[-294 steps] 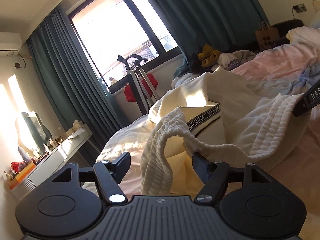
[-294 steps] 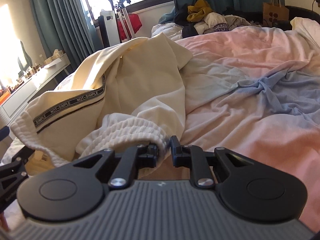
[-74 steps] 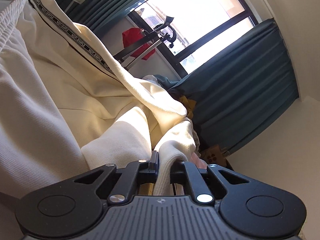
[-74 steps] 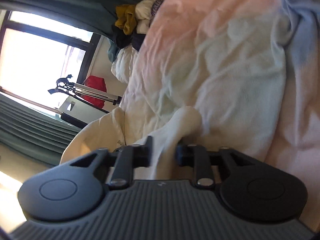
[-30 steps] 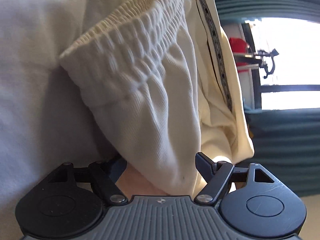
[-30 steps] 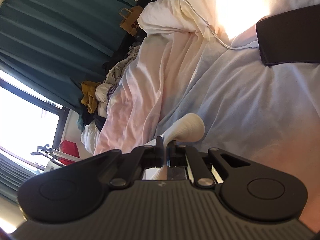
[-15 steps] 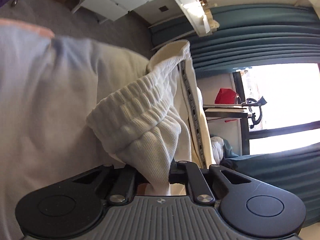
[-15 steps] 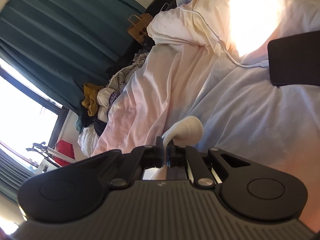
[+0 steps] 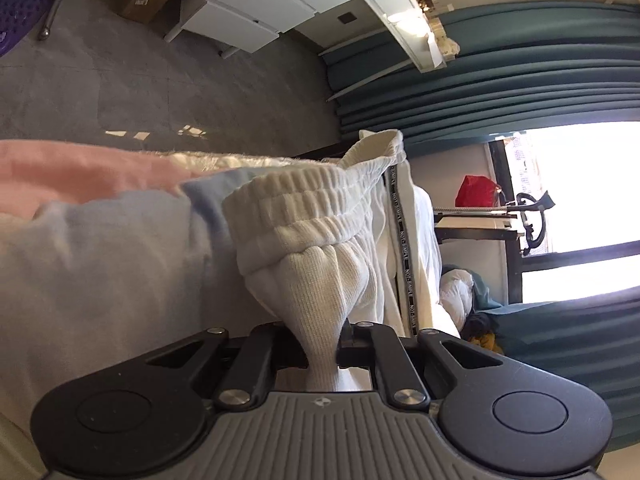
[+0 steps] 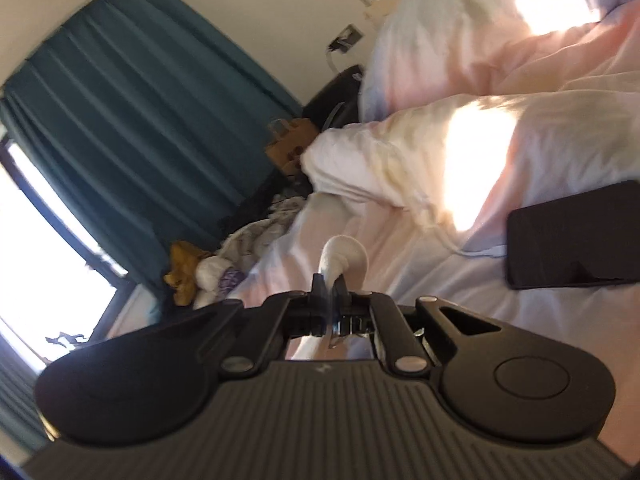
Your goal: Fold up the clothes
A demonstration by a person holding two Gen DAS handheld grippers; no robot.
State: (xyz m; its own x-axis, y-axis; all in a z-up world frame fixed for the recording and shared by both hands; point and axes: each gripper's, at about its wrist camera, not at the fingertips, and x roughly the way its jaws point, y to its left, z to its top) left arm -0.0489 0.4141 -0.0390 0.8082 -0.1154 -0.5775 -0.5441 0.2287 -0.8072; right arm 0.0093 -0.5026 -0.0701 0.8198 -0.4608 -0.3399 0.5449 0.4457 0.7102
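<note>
Cream-white sweatpants (image 9: 320,248) with a ribbed elastic waistband and a black lettered side stripe (image 9: 402,240) lie on the bed. My left gripper (image 9: 322,344) is shut on a bunch of the sweatpants fabric just below the waistband. My right gripper (image 10: 330,286) is shut on a small fold of the same white fabric (image 10: 340,254), which pokes up past the fingertips. The rest of the garment is hidden in the right wrist view.
The bed carries a pink and pale blue duvet (image 9: 100,248). A black phone (image 10: 576,236) on a white cable lies on it, by a pillow (image 10: 420,152). A clothes pile (image 10: 208,272), teal curtains (image 10: 140,120), white drawers (image 9: 256,4) and a red bag (image 9: 478,192) stand around.
The left gripper went from open around the fabric to shut on it below the waistband and has pulled back. The right gripper, still shut on its fold, has tilted toward the pillow.
</note>
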